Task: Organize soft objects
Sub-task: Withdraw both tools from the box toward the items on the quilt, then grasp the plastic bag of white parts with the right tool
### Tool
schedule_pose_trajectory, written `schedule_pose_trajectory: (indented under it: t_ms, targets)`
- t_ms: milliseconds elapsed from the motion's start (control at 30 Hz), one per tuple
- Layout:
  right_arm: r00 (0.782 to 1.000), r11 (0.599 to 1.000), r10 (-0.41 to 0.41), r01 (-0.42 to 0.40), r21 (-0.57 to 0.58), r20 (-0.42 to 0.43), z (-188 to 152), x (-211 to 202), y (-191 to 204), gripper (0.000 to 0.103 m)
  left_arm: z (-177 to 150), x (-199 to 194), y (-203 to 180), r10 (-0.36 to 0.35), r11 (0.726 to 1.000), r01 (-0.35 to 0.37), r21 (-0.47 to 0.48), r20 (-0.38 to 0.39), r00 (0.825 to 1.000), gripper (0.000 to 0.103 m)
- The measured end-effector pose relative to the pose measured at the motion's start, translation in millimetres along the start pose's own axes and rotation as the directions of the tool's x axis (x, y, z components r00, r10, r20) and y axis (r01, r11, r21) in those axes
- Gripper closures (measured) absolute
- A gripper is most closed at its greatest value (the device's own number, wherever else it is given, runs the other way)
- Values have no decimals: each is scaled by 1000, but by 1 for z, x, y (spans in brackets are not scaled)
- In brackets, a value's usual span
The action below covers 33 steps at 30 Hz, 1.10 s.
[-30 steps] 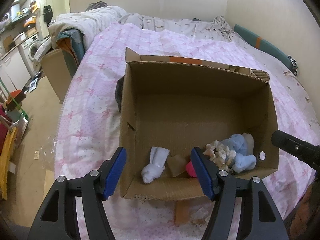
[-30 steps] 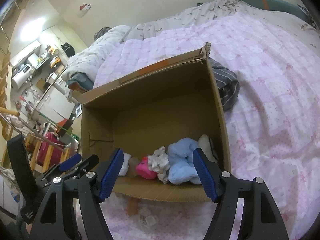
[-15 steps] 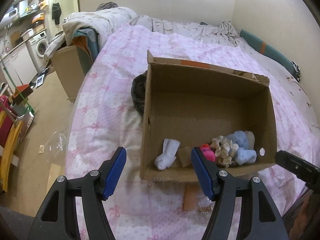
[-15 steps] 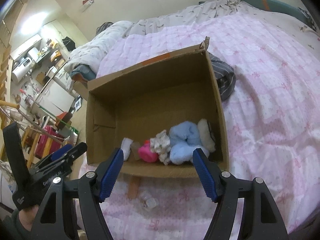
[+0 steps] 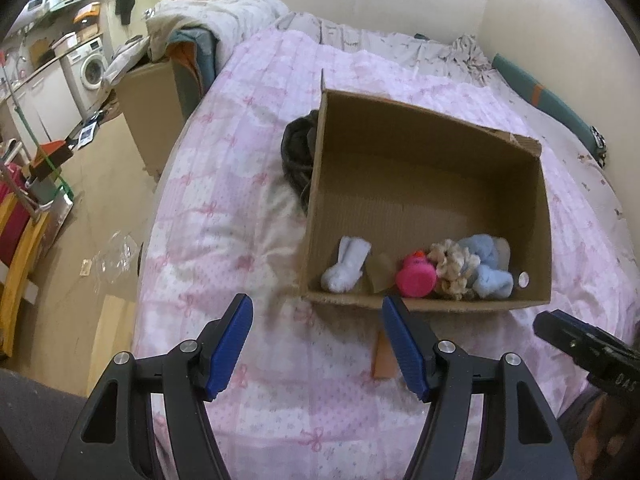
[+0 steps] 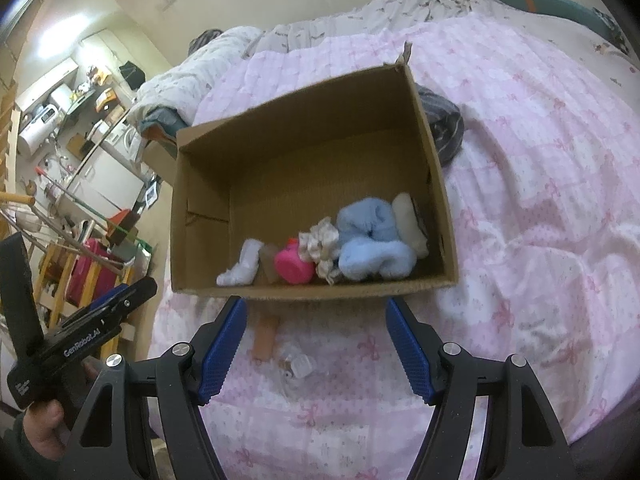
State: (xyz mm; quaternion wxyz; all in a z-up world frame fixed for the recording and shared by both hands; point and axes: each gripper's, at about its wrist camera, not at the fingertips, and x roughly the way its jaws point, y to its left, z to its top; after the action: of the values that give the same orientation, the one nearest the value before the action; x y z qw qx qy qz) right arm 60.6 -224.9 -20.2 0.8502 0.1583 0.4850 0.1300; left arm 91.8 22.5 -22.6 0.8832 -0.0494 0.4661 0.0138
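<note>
An open cardboard box (image 5: 424,152) (image 6: 304,152) rests on a pink quilted bed. Along its near wall lie a white sock (image 5: 346,266) (image 6: 244,266), a pink soft toy (image 5: 416,274) (image 6: 292,266), a beige scrunchie (image 5: 450,264) (image 6: 322,250), a light blue plush cloth (image 5: 490,268) (image 6: 372,244) and a cream cloth (image 6: 408,224). My left gripper (image 5: 316,344) hovers open and empty in front of the box. My right gripper (image 6: 316,346) is also open and empty, just short of the box's near rim.
A dark striped garment (image 5: 298,156) (image 6: 446,128) lies against the box's far outer side. A brown card strip (image 6: 266,336) and a clear plastic piece (image 6: 298,366) sit on the quilt (image 5: 240,220) before the box. The bed edge drops to a cluttered floor (image 5: 80,200) at left.
Both grippers have drawn back from the box, which now looks smaller and farther. The box contents have not moved. Jaws stay equally wide.
</note>
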Motion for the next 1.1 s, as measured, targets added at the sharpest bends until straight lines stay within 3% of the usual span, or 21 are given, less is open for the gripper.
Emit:
schedule_pose_trajectory:
  t_ms: [167,467,667,900,1000,1100]
  targets:
    - [996,998,-41,37,-54,-77,-7,20,9,27,0,12,10,0,998,-3,-59,-56,998,39]
    - [956,970,-132,70,-235,-261,-34,80,35,27,-6,29,7,-20,997,10,-75,-126,992,39]
    - [931,940,-169,53,-338,-322,-47,113,50,27,-7,36,8,-7,997,-4,-79,-150,989,39]
    - [916,901,-233,77,-426,-327,-59,137,58,28,-6,44,12,-23,994,4,-112,-174,984,39]
    - [918,893,-237,77,-444,-318,-61,134,59,56,-6,48,9,-20,995,1,-101,-184,983,39]
    - [921,905,-211,57,-422,-328,-60,128,57,58,-8,53,7,-33,995,12,-103,-199,980,39]
